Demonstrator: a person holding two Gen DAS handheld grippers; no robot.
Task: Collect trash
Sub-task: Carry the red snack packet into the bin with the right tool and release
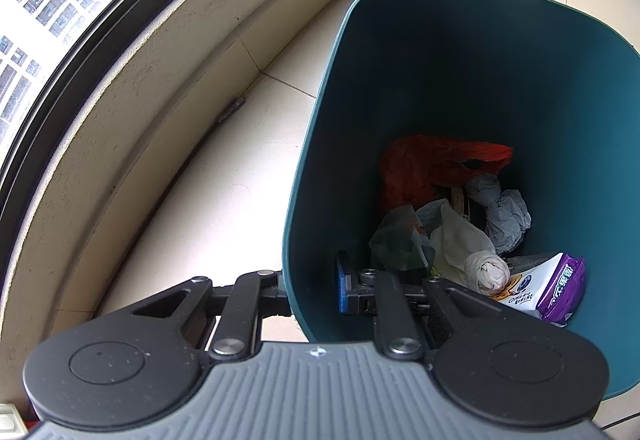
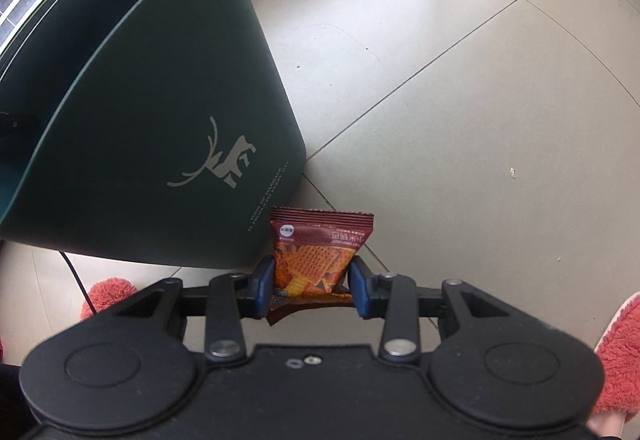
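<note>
Currently the right claw (image 2: pixel 311 290) has its blue pads pressed on both sides of a red snack packet (image 2: pixel 318 254), jaws partly closed around it. Packet stands upright between the pads, its crimped top toward 12 o'clock, its lower end tucked under the jaws. Bin (image 2: pixel 152 128) at 10 o'clock of the claw, just beside the packet, tilted, deer logo on its wall. Tiled floor (image 2: pixel 460 88) beyond.

Left claw (image 1: pixel 310 290) is clamped shut on the bin's near rim, one pad inside, one outside. Trash (image 1: pixel 452 224) lies in the bin, at 1 o'clock of this claw: red bag, crumpled tissues, purple pack.
</note>
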